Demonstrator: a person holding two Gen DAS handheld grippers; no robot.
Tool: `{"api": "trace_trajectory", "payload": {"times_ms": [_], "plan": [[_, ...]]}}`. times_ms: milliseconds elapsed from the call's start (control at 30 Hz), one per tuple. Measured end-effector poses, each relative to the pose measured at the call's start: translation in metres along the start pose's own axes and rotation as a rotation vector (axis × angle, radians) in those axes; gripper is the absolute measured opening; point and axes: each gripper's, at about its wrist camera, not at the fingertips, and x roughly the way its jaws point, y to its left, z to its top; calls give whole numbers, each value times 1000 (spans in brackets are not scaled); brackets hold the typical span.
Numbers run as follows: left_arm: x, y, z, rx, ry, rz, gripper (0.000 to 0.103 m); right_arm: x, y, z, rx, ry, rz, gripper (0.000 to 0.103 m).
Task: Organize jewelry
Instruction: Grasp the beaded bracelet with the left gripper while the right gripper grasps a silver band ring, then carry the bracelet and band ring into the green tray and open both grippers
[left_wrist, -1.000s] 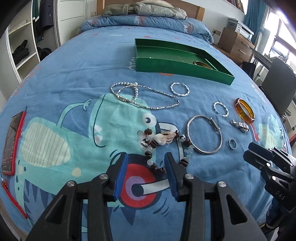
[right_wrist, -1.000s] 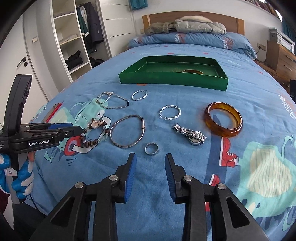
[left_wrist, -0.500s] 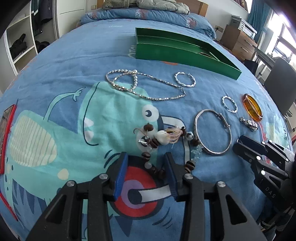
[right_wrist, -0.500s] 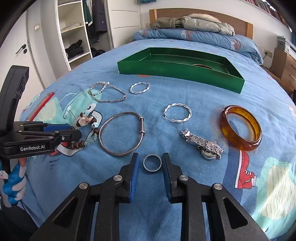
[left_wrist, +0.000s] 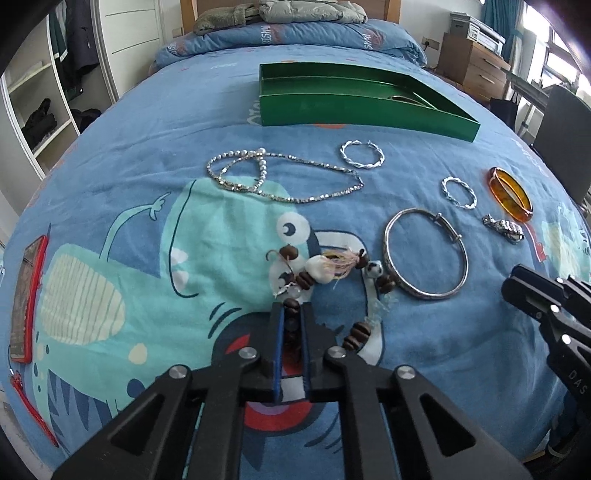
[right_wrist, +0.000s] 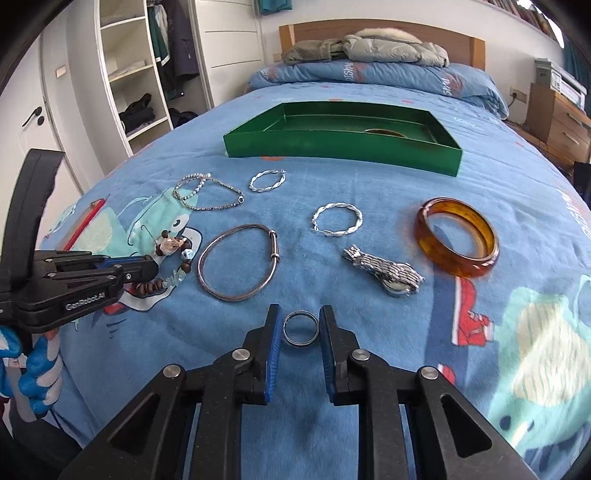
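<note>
A bracelet of brown and white beads (left_wrist: 321, 267) lies on the blue bedspread. My left gripper (left_wrist: 291, 308) is shut on its near strand, with dark beads pinched between the blue pads. The right wrist view shows the same grip from the side, the left gripper (right_wrist: 147, 267) on the bracelet (right_wrist: 173, 243). A small silver ring (right_wrist: 300, 328) lies flat between the jaws of my right gripper (right_wrist: 300, 310). Those jaws are closing, and a thin gap still shows on each side of the ring. The green tray (right_wrist: 332, 149) stands farther up the bed with a gold bangle (right_wrist: 384, 132) inside.
Between the grippers and the tray lie a silver bangle (right_wrist: 236, 258), a watch (right_wrist: 388, 271), an amber bangle (right_wrist: 458, 236), two twisted hoops (right_wrist: 337, 219) and a silver necklace (right_wrist: 207, 195). A red phone (left_wrist: 27, 295) sits at the bed's left edge.
The left jaws have closed from wide apart onto the bracelet's beads. The right gripper has come forward around the ring and its jaws have narrowed.
</note>
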Motion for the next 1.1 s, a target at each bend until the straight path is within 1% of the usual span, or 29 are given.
{"api": "trace_trajectory", "payload": {"times_ms": [133,400,733,1100], "plan": [[-10,-3,1,5,-15,7,7,-20,-2,-5,21,-23,-15,20],[-51,-7,8,25,-95,6,7,-48,-2,-8,49,-63,-28,20],[-90,3,11,13,-162,7,7,-77,16,-3,28,-114,-41,20],[-120,9,12,11,-210,-4,7,-102,22,-2,23,-153,-53,20]]}}
